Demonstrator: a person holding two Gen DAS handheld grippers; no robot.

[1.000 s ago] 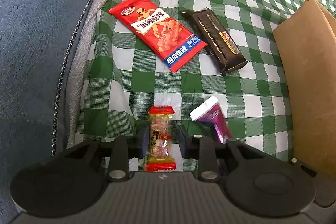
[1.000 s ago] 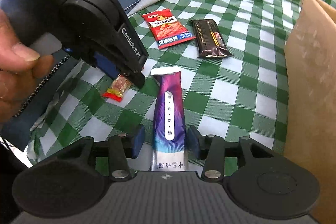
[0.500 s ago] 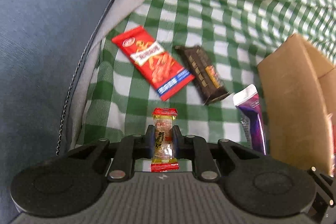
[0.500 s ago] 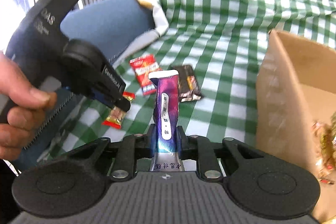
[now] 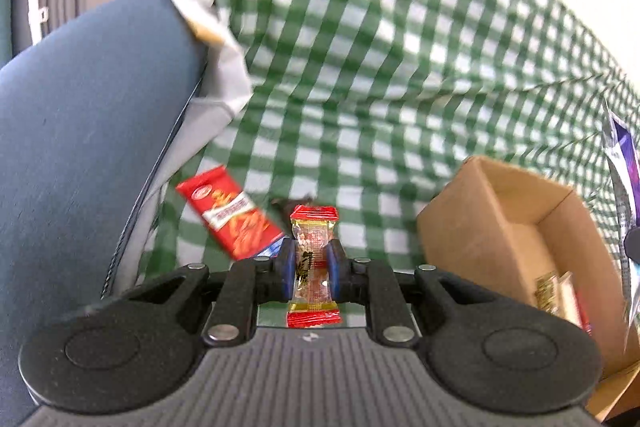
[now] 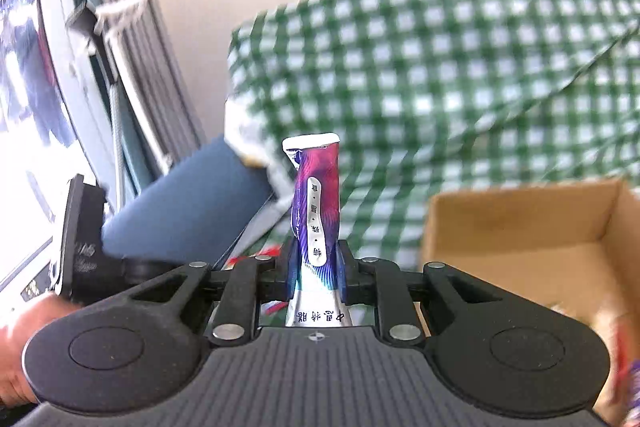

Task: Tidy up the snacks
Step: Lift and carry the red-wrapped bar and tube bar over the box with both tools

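Observation:
My left gripper (image 5: 311, 267) is shut on a small red-ended candy bar (image 5: 313, 247) and holds it in the air above the green checked cloth (image 5: 360, 67). My right gripper (image 6: 316, 267) is shut on a purple snack stick pack (image 6: 316, 203), also lifted. An open cardboard box (image 5: 520, 235) stands to the right of both grippers and shows in the right wrist view (image 6: 520, 239); a few wrapped snacks lie inside. A red snack packet (image 5: 232, 215) lies on the cloth, with a dark bar (image 5: 288, 205) mostly hidden behind the candy.
A blue cushion (image 5: 80, 147) lies at the left. The cloth covers the surface and rises at the back. The purple pack shows at the right edge of the left wrist view (image 5: 624, 163). The left gripper body (image 6: 80, 247) shows at the left in the right wrist view.
Both grippers closed on their snacks and lifted them off the cloth. The views have tilted up and the box has come nearer on the right.

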